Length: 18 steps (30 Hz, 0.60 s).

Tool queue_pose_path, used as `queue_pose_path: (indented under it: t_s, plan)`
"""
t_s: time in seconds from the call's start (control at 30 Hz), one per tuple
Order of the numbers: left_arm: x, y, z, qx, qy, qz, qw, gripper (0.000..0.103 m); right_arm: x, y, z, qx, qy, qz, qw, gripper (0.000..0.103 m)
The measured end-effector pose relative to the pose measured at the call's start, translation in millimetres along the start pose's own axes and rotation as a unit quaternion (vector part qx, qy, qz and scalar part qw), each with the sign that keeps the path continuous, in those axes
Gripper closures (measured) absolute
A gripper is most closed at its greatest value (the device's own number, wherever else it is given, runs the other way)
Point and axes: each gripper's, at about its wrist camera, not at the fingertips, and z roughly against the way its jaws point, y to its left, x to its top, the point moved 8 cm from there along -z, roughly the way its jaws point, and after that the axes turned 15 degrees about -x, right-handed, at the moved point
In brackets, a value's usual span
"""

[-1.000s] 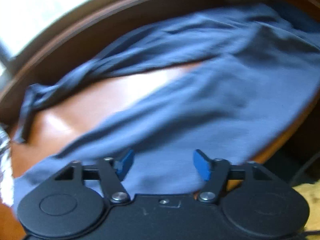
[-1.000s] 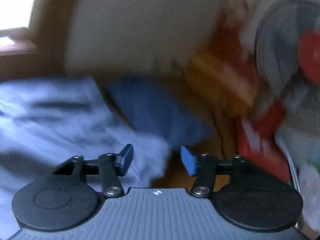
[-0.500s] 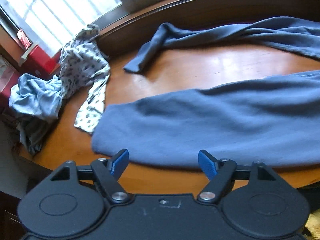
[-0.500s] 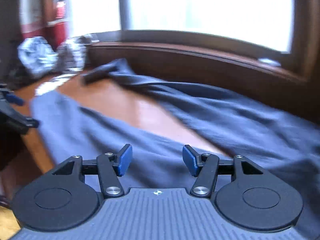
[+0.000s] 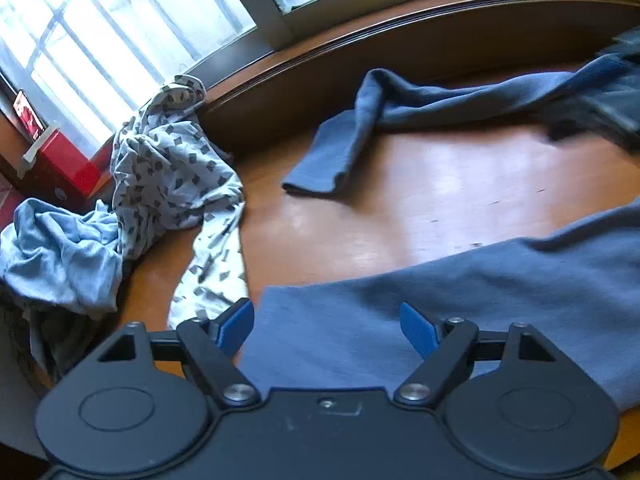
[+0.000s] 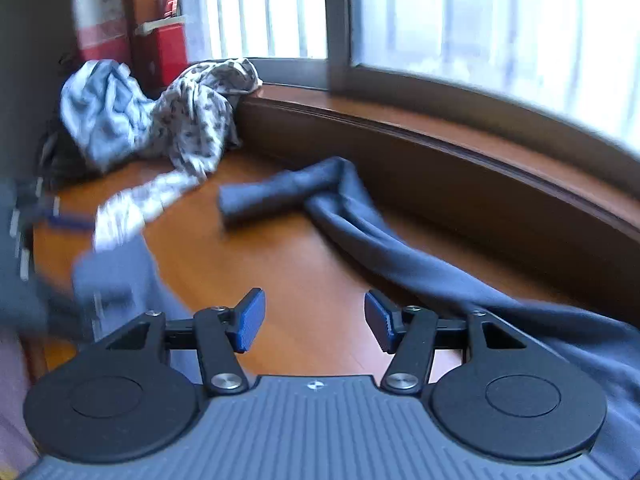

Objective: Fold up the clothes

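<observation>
Trousers (image 5: 460, 300) flat on table (image 5: 420, 200), near leg hem just ahead of left gripper (image 5: 326, 326), jaws just opened wider, empty; right gripper (image 6: 314, 320) released too. Step: reach; next, pinch hem

The right gripper (image 6: 314, 318) hangs over bare wood of the tabletop (image 6: 288, 264), its jaws apart with nothing between them. Dark blue trousers (image 6: 400, 256) lie along the far edge under the windowsill (image 6: 440, 128). A patterned garment (image 6: 196, 120) and a pale blue one (image 6: 100, 108) sit crumpled at the far left corner.
</observation>
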Motion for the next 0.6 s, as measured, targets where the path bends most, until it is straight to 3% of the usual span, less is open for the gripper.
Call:
queue_pose_path:
  t_s: [0.1,0.23,0.33,0.37,0.4,0.47,0.53,0.6]
  plan:
    - [-8.4,13.8,-0.4,-0.010,-0.004,-0.003,0.9999,0.025,36.2,34.9,-45.2,0.038,0.016,-0.061,0.997,0.045]
    - [-17.2,24.1,-2.3,-0.035,0.000,0.004,0.9994,0.024,58.6,53.4,-98.6,0.004,0.045,-0.116,0.992,0.045]
    - [-21.7,27.1,-6.9,-0.059,0.003,0.015,0.9981,0.024,59.9,67.1,-123.2,-0.009,0.064,-0.113,0.991,0.045]
    - [-23.3,28.2,-8.8,-0.067,0.005,0.021,0.9975,0.024,58.8,70.9,-128.5,-0.018,0.064,-0.100,0.993,0.053]
    - [-25.1,30.3,-10.8,-0.068,0.009,0.026,0.9973,0.024,57.7,73.4,-133.1,-0.032,0.060,-0.084,0.994,0.077]
    - [-29.2,34.5,-12.2,-0.061,0.005,0.022,0.9979,0.024,53.7,74.2,-137.1,-0.045,0.058,-0.068,0.995,0.100]
    - [-34.7,41.6,-12.0,-0.060,0.002,0.013,0.9981,0.024,51.8,68.3,-125.8,-0.032,0.051,-0.091,0.994,0.100]
    - [-39.6,52.6,-11.4,-0.071,-0.003,0.005,0.9975,0.024,59.3,67.6,-96.4,0.008,0.038,-0.120,0.992,0.100]
